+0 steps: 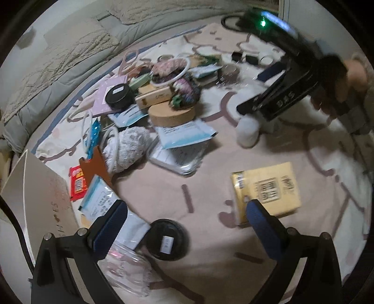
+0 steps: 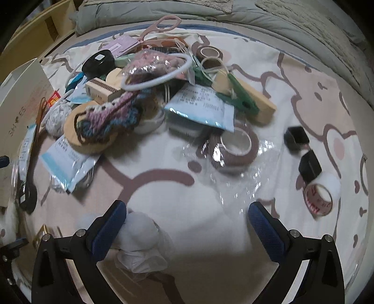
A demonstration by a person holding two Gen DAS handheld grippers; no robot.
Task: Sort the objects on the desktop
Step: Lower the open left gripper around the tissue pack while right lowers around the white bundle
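A heap of desktop objects lies on a patterned cloth: a cork disc, a black round tin, blue-white pouches, a crocheted piece, brown tape and a green clip. My left gripper is open and empty above the cloth, between another black tin and a yellow packet. My right gripper is open; a white wad lies by its left finger. The right gripper also shows in the left wrist view, just above that wad.
A white shoebox stands at the left. Two black cubes and a roll of clear tape lie at the right. A grey quilt borders the far side. A clear plastic bag lies near the left finger.
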